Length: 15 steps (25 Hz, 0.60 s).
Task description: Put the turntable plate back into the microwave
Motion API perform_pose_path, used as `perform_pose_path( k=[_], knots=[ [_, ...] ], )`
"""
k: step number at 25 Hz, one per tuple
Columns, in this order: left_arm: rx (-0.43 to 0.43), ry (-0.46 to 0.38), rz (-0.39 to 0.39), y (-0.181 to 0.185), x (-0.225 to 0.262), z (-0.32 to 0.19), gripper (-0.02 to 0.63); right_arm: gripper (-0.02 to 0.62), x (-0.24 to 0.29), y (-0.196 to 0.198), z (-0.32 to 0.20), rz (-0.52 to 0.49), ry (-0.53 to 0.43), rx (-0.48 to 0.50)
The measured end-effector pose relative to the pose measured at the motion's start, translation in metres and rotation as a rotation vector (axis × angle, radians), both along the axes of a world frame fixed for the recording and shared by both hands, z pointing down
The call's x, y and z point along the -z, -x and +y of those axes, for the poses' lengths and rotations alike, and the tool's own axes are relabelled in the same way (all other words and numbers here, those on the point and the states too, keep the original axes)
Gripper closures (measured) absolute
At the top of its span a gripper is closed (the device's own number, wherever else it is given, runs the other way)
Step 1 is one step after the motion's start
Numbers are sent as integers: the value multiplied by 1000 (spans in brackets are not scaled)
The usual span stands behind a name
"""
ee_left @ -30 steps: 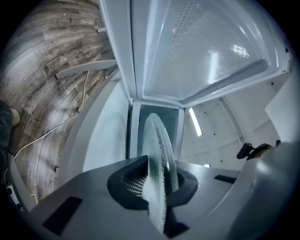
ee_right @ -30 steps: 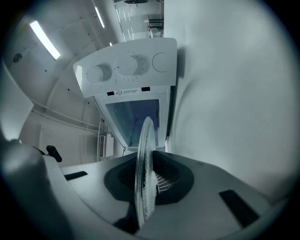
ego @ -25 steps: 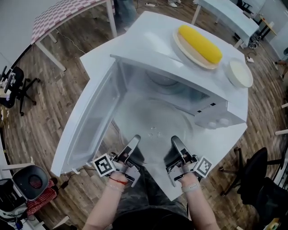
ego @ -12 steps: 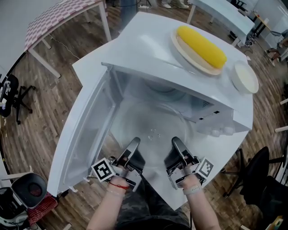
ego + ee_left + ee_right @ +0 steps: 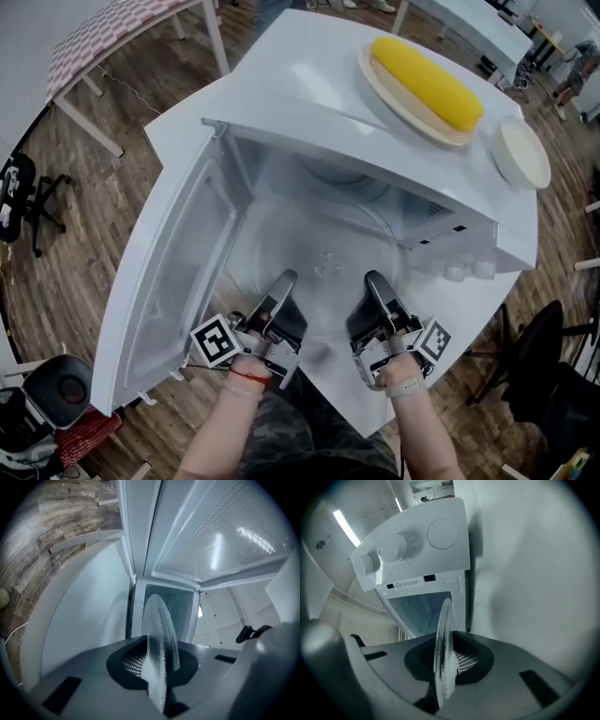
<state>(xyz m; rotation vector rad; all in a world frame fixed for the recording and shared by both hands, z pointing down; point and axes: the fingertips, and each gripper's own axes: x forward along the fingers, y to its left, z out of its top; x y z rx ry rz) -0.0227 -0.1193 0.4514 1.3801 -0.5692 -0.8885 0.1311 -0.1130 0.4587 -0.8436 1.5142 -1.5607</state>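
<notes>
The clear glass turntable plate (image 5: 324, 265) is held level at the mouth of the white microwave (image 5: 309, 103), its far part inside the cavity. My left gripper (image 5: 282, 281) is shut on the plate's near-left rim and my right gripper (image 5: 373, 281) on its near-right rim. In the left gripper view the plate's rim (image 5: 158, 639) stands edge-on, clamped in the left gripper (image 5: 157, 670). The right gripper view shows the same: the rim (image 5: 443, 648) is pinched in the right gripper (image 5: 443, 672), in front of the control panel (image 5: 412, 550).
The microwave door (image 5: 173, 281) hangs open to the left. On top of the microwave sit a plate with a yellow corn cob (image 5: 427, 80) and a white dish (image 5: 522, 153). Tables and office chairs (image 5: 23, 202) stand around on the wooden floor.
Both grippers and the glass plate have edged a little farther forward into the microwave opening. Both grips are unchanged.
</notes>
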Motion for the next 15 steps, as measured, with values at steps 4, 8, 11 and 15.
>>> perform_pose_path(
  k=[4,8,11,15],
  knots=[
    [4,5,6,-2,0,-9,571,555,0,-3,-8,-3,-8,-16],
    [14,-3,-3,-4,1,-17,571,555,0,-5,-17,-3,-11,-26],
    [14,-4,-10,-6,0,-22,571,555,0,-7,-22,-5,-11,-34],
    [18,-5,-19,-7,0,-28,571,555,0,-9,-28,-7,-8,-45]
  ],
)
